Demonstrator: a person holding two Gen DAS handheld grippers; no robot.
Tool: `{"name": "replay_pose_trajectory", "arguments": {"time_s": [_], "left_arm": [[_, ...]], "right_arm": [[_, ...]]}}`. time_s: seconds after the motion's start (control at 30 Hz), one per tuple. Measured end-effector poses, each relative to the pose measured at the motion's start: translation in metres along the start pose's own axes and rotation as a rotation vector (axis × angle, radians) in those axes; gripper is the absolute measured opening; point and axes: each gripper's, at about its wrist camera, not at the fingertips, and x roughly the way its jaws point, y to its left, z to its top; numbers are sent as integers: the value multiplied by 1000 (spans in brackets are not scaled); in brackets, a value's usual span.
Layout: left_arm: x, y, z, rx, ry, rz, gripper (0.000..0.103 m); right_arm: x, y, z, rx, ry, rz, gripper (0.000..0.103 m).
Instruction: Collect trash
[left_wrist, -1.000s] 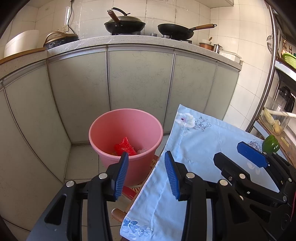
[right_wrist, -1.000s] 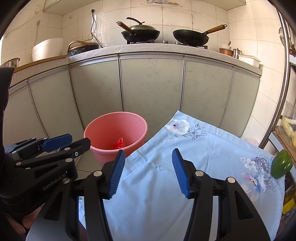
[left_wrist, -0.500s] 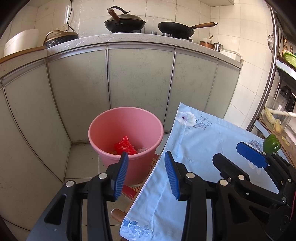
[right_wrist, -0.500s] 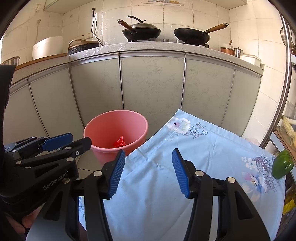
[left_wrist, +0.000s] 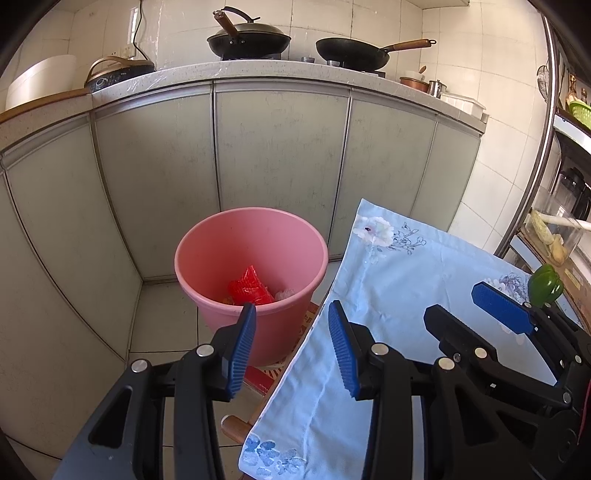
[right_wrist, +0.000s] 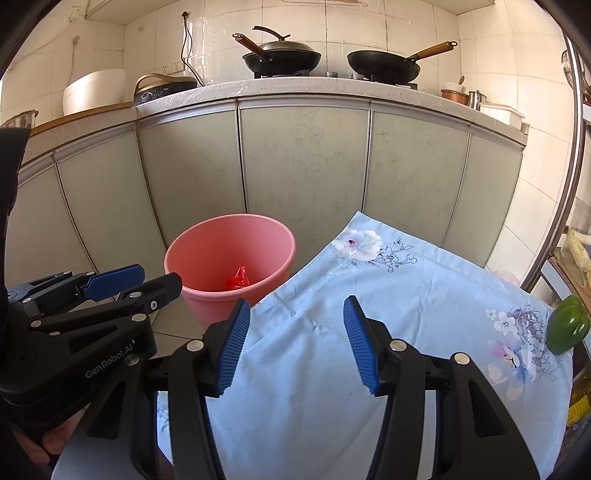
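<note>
A pink bucket (left_wrist: 251, 258) stands on the floor by the cabinets, left of the table; it also shows in the right wrist view (right_wrist: 229, 262). Red wrapper trash (left_wrist: 249, 288) and a pale scrap lie inside it. My left gripper (left_wrist: 291, 343) is open and empty, held over the table's left edge near the bucket. My right gripper (right_wrist: 295, 339) is open and empty above the light blue tablecloth (right_wrist: 369, 332). Each gripper shows in the other's view.
A green bell pepper (right_wrist: 567, 328) sits at the table's right edge. Grey cabinets (left_wrist: 280, 147) run behind, with two black woks (left_wrist: 247, 37) and a rice cooker on the counter. A metal rack with food stands at the right. A wooden handle (left_wrist: 234, 424) pokes out below the table.
Both views have drifted slightly; the bucket and table sit almost where they were. Both grippers stay open and empty.
</note>
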Motion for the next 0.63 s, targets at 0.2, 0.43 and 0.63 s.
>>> {"name": "replay_pose_trajectory", "arguments": {"time_s": [0.2,0.43,0.63], "left_arm": [[4,-1,-1,3,8,6,40],[7,-4,-2,18,12,19,40],[12,-5,-2,21,26,20,42]], "right_arm": [[4,-1,-1,2,10,2,53],[8,-4,-3,10,19,4,53],[11,-7,-4,18,25,8,53]]}}
